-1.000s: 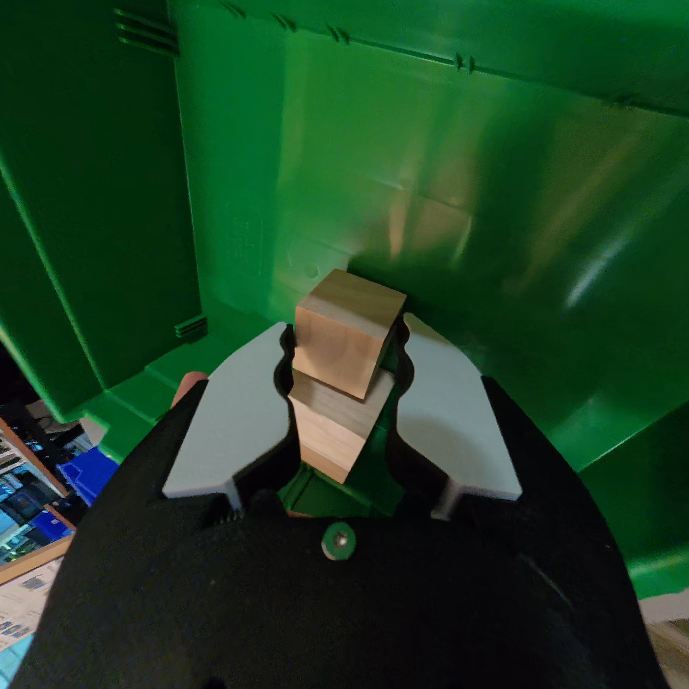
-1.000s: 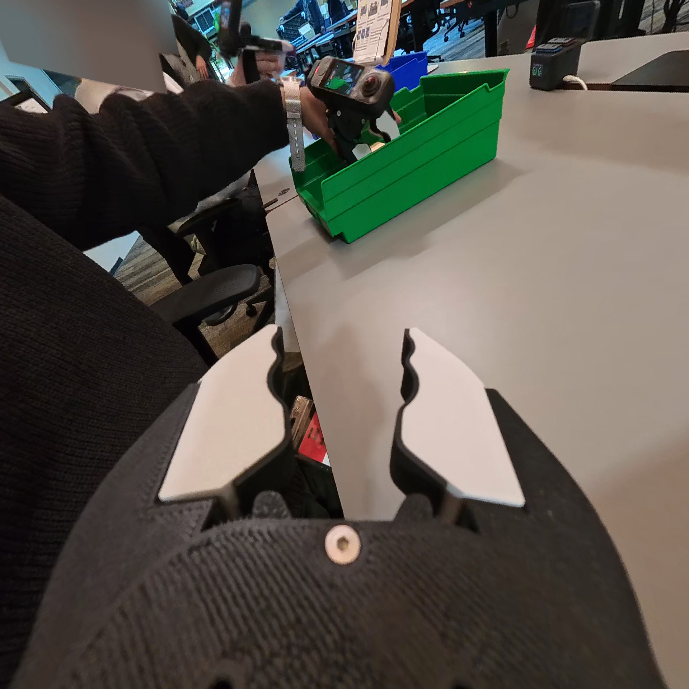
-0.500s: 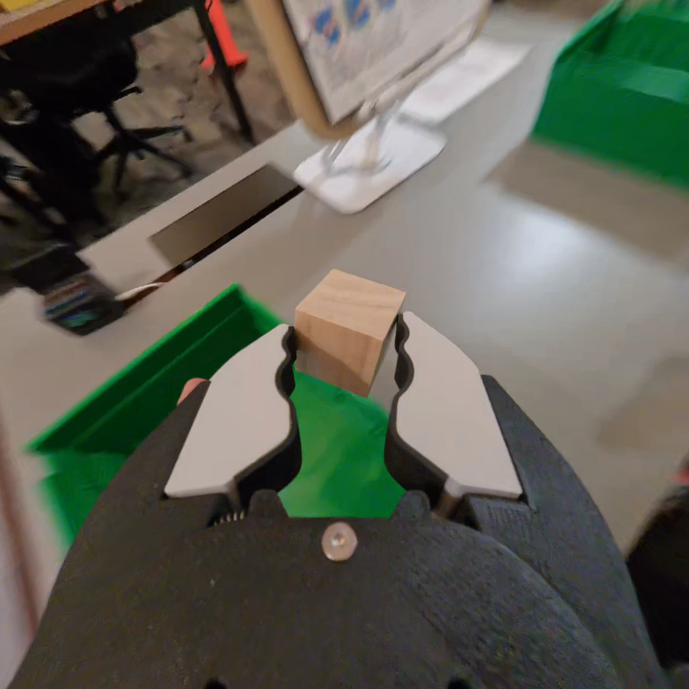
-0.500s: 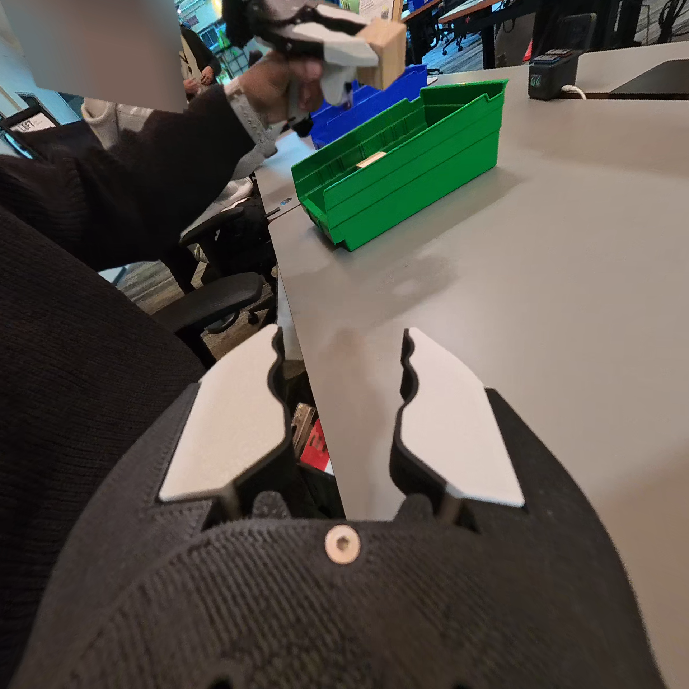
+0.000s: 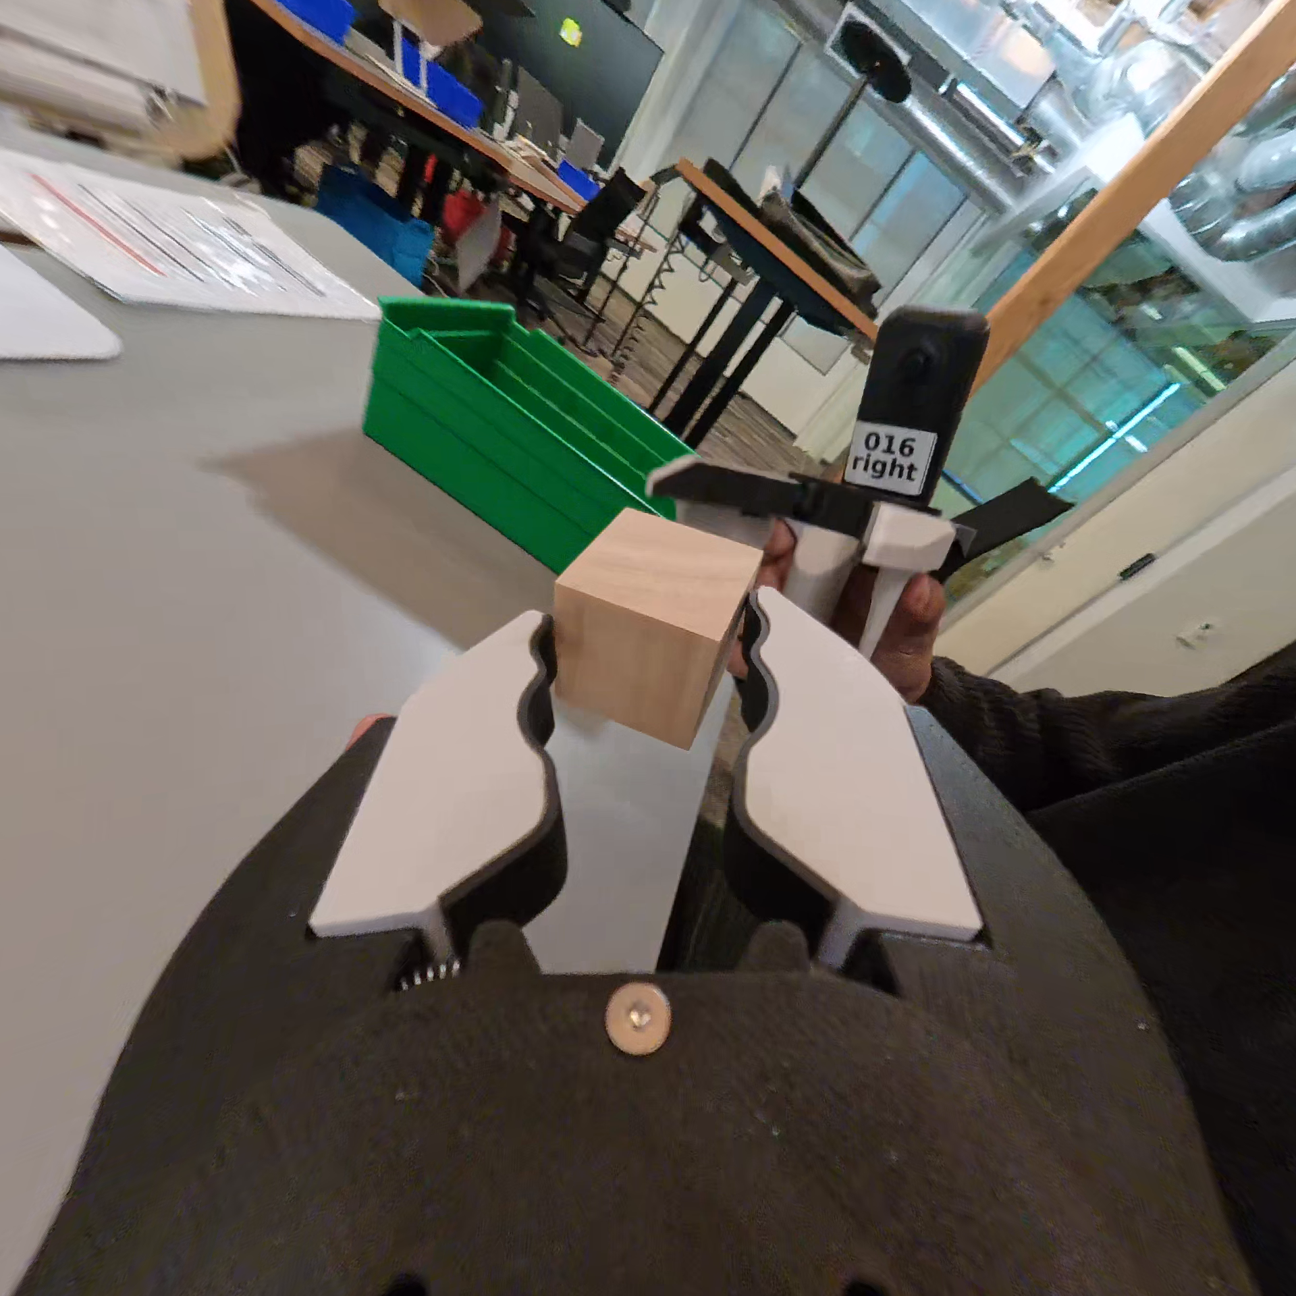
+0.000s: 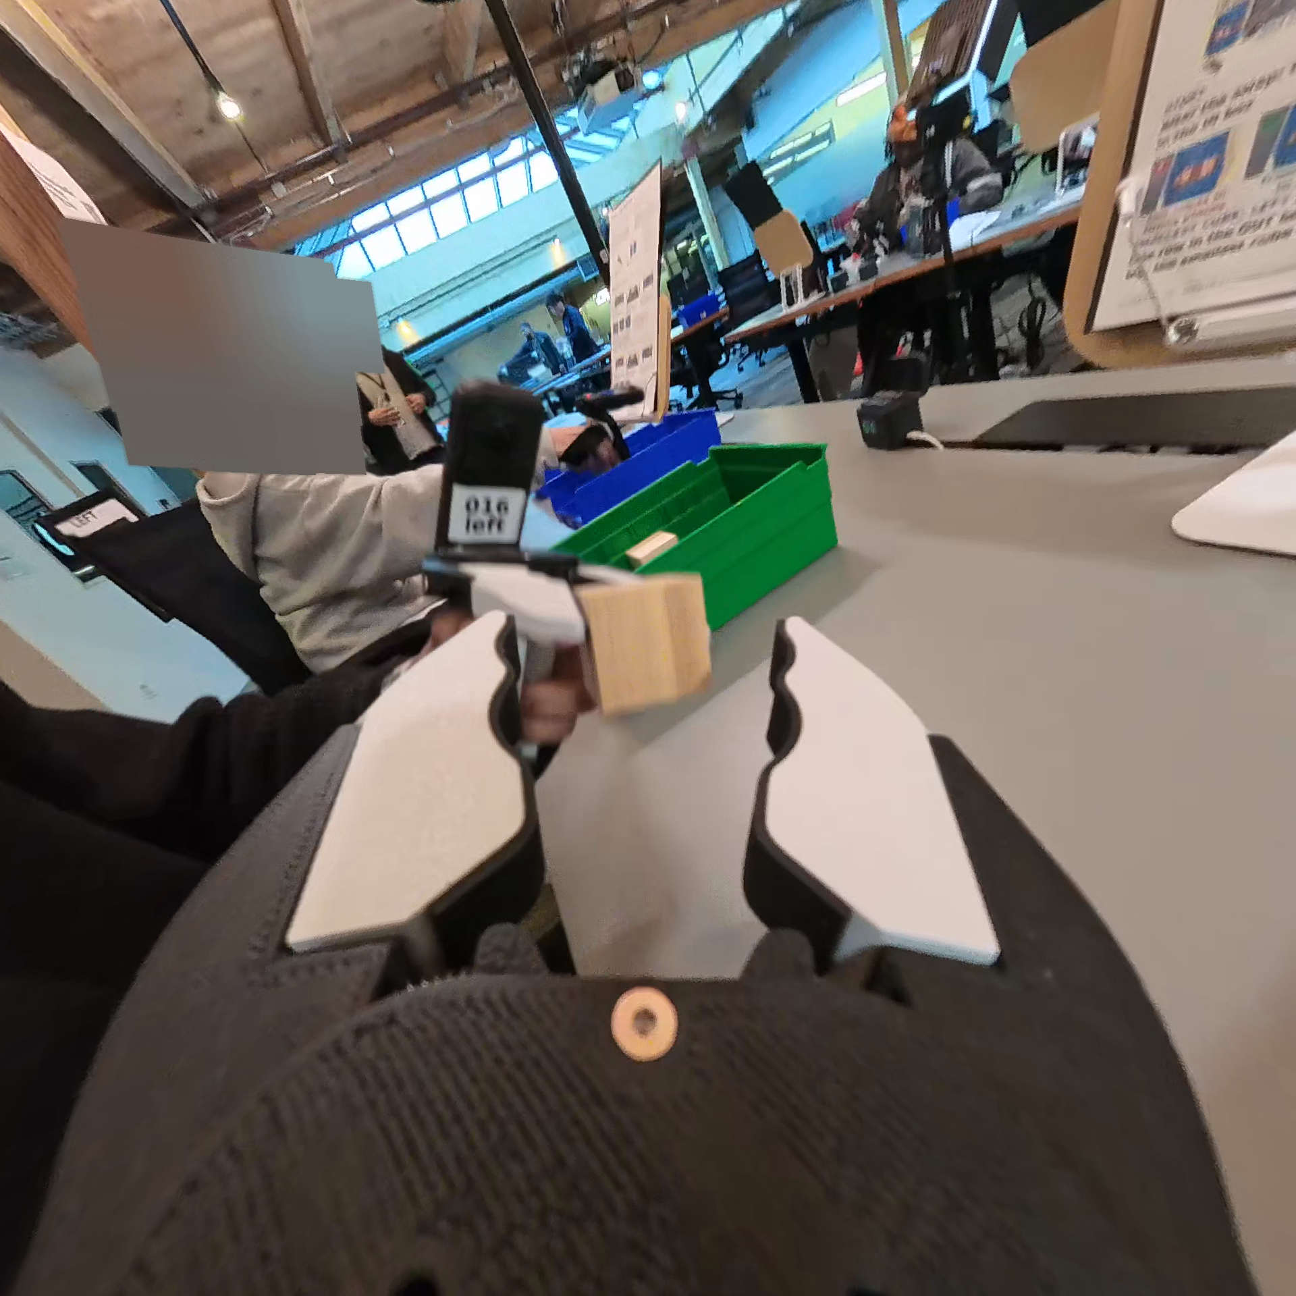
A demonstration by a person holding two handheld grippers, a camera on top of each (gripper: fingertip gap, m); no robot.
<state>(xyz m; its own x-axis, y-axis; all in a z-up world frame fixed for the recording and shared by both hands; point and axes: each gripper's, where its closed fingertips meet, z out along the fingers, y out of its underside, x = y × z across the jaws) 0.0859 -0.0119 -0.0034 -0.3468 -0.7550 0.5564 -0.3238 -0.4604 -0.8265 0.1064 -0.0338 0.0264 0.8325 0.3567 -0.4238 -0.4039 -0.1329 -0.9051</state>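
Pale wood, a second block (image 6: 652, 547), is being shown lying inside the green bin (image 6: 757, 540) only by the right wrist view; in the left wrist view the bin's (image 5: 491, 435) inside is being hidden by its walls. A wooden cube (image 5: 649, 628) is being clenched between the tips of the left gripper (image 5: 649, 631), held in the air above the grey table (image 5: 140, 561). In the right wrist view the cube (image 6: 645, 642) is being held just ahead of the right gripper (image 6: 642, 649), apart from its fingers. The right gripper is being kept spread wide, with nothing grasped or touched.
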